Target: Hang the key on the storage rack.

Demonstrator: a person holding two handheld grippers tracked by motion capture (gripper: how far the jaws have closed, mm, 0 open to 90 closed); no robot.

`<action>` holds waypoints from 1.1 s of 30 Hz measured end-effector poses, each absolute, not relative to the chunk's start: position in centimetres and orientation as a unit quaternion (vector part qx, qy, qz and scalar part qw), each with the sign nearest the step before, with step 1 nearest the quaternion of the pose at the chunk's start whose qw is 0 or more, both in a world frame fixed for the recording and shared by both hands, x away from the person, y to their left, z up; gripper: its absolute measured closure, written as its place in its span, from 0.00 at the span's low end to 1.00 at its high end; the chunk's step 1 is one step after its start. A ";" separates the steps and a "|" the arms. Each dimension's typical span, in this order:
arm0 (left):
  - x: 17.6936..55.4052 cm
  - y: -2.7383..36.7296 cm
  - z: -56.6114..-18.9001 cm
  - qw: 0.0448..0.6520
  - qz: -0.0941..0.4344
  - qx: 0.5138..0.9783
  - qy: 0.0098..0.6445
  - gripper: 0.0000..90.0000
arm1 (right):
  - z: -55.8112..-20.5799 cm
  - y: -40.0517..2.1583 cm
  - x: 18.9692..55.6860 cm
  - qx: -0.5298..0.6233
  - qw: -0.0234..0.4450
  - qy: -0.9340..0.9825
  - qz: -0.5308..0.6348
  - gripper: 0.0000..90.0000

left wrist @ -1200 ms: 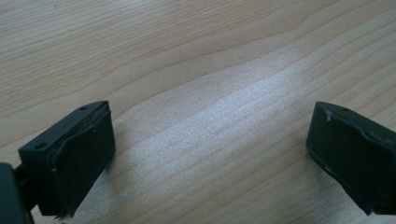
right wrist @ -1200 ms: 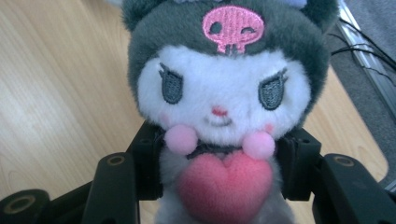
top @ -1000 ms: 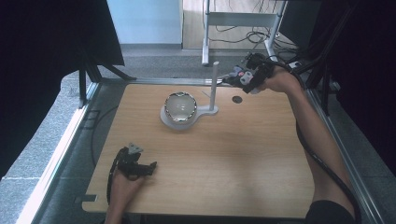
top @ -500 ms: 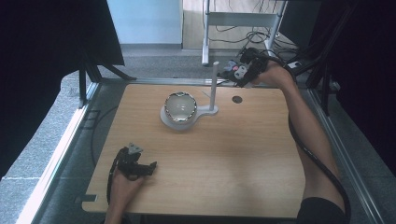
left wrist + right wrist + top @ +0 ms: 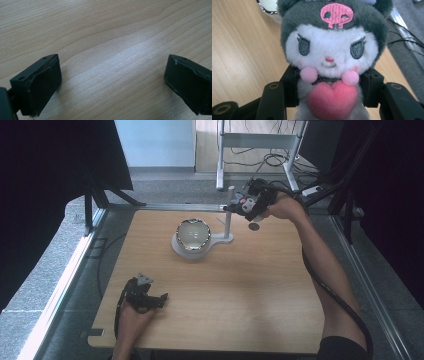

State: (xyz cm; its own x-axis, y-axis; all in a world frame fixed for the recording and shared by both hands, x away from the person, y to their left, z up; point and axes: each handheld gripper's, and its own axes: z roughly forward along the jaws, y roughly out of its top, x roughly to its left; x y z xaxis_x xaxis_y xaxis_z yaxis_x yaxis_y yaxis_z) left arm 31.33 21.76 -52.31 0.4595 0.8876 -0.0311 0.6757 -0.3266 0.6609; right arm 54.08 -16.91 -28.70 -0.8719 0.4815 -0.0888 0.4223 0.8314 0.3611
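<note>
My right gripper (image 5: pixel 246 202) is shut on a small plush toy (image 5: pixel 329 57) with a grey hood, a white face and a pink heart; the black jaws press its body from both sides. In the high view the plush toy (image 5: pixel 242 201) hangs above the table's far edge, close beside the upright white post (image 5: pixel 229 212). That post rises from a white stand whose round base carries a shiny bowl (image 5: pixel 192 233). My left gripper (image 5: pixel 159 299) rests low at the table's near left, open, with bare wood between its fingers (image 5: pixel 40 82).
The wooden table (image 5: pixel 215 290) has a metal frame along its left and right sides. A small dark disc (image 5: pixel 254 226) lies on the wood under my right hand. Cables and a white desk frame (image 5: pixel 260 142) stand beyond the far edge.
My right gripper has carried the plush toy leftward and slightly down, from right of the post to right beside it. The left gripper has stayed where it was.
</note>
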 end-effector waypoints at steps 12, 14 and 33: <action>31.3 21.7 -52.4 0.311 0.173 0.795 0.491 0.01 | -33.3 -16.5 54.7 0.253 0.062 0.952 0.160 0.49; 31.3 21.7 -52.4 0.311 0.173 0.795 0.491 0.01 | -34.0 -16.6 54.8 0.255 0.059 0.952 0.158 0.49; 31.3 21.7 -52.3 0.310 0.172 0.795 0.492 0.01 | -38.5 -16.3 55.7 0.254 0.094 0.949 0.162 0.34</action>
